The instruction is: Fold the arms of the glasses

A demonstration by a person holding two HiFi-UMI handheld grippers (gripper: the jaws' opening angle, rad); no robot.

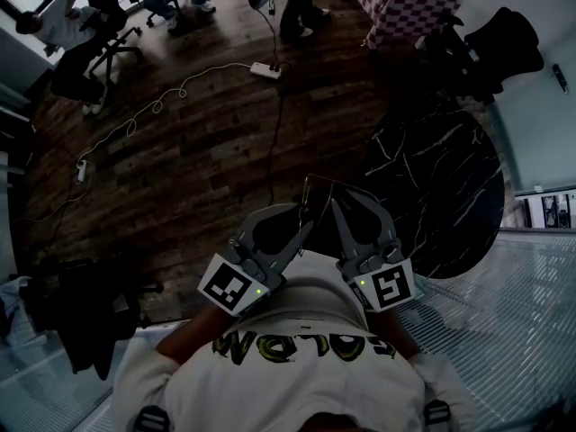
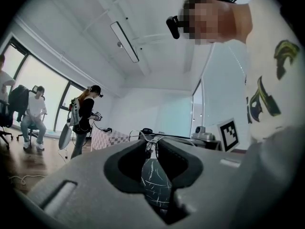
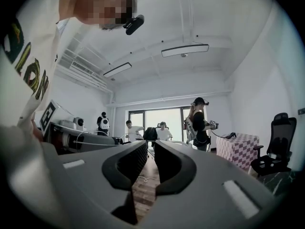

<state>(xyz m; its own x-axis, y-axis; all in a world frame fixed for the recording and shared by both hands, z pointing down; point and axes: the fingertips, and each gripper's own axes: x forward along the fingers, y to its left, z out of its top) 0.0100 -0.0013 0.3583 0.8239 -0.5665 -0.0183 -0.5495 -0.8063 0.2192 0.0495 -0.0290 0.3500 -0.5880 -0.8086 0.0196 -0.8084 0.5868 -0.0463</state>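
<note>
Glasses (image 1: 324,185) held up in mid-air near the chest, off the dark table (image 1: 441,187) at 3 o'clock, likely to leave the arms free to swing. Left tongs (image 1: 302,221) pinched on the thin wire frame. Right tongs (image 1: 331,210) a narrow slit apart, empty, close at 3 o'clock. Hinges and arms too thin and dark to make out.

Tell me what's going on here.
A person stands over a wood floor, holding a two-jaw tool in each hand close to the chest. The left tool is pinched on a thin wire-framed pair of glasses, held in the air. The right tool sits right beside them, its jaws a slit apart with nothing visible between. Whether the arms are folded can't be made out.
</note>
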